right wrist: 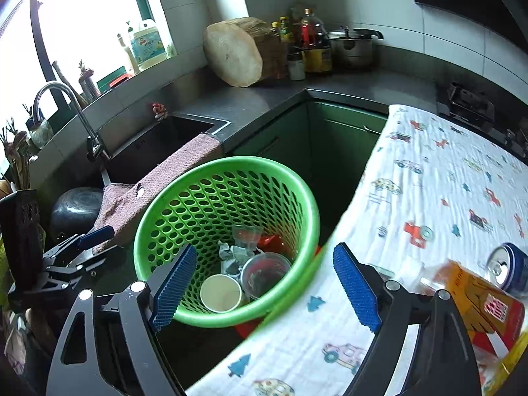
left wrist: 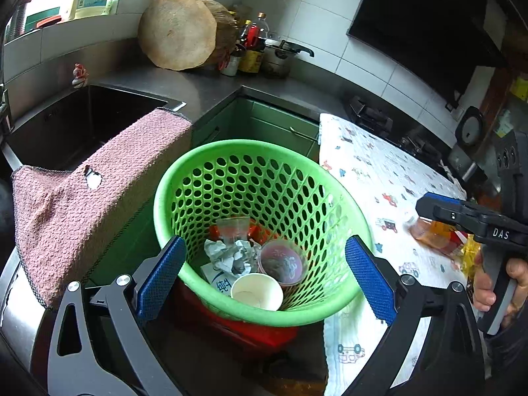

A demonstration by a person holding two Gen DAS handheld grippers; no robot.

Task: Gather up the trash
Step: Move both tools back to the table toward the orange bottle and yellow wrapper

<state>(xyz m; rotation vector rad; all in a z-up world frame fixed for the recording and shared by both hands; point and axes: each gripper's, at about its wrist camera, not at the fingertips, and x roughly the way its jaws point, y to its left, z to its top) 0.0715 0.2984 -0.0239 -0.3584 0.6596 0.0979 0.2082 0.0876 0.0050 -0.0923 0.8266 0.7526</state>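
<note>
The green perforated basket point(left wrist: 264, 178) stands between the sink counter and a cloth-covered table, on something red that shows under its base. Inside lie a white paper cup point(left wrist: 257, 292), a clear plastic cup with a printed pattern point(left wrist: 283, 262), crumpled paper point(left wrist: 231, 254), another clear cup point(left wrist: 232, 227) and a red wrapper. The left gripper point(left wrist: 264, 274) hovers over the near rim with its blue pads spread wide and nothing between them. The right gripper point(right wrist: 264, 287) is likewise wide apart and empty, one finger over the basket rim, the other over the table; seen from the left wrist its black body reads "DAS". On the white cloth printed with cars and trees point(right wrist: 429, 171) lie a plastic bottle with an orange label point(right wrist: 472, 297) bearing red characters too blurred to read, and behind it a blue can point(right wrist: 510, 269). A pink dishcloth point(left wrist: 99, 198) with a hole drapes over the edge of the dark steel sink point(left wrist: 66, 122). Beyond, on the grey corner counter under white wall tiles, a round wooden chopping block point(left wrist: 178, 31) leans beside sauce bottles and a pressure cooker point(right wrist: 351, 48). A large jug with a blue label stands on the window sill.
</note>
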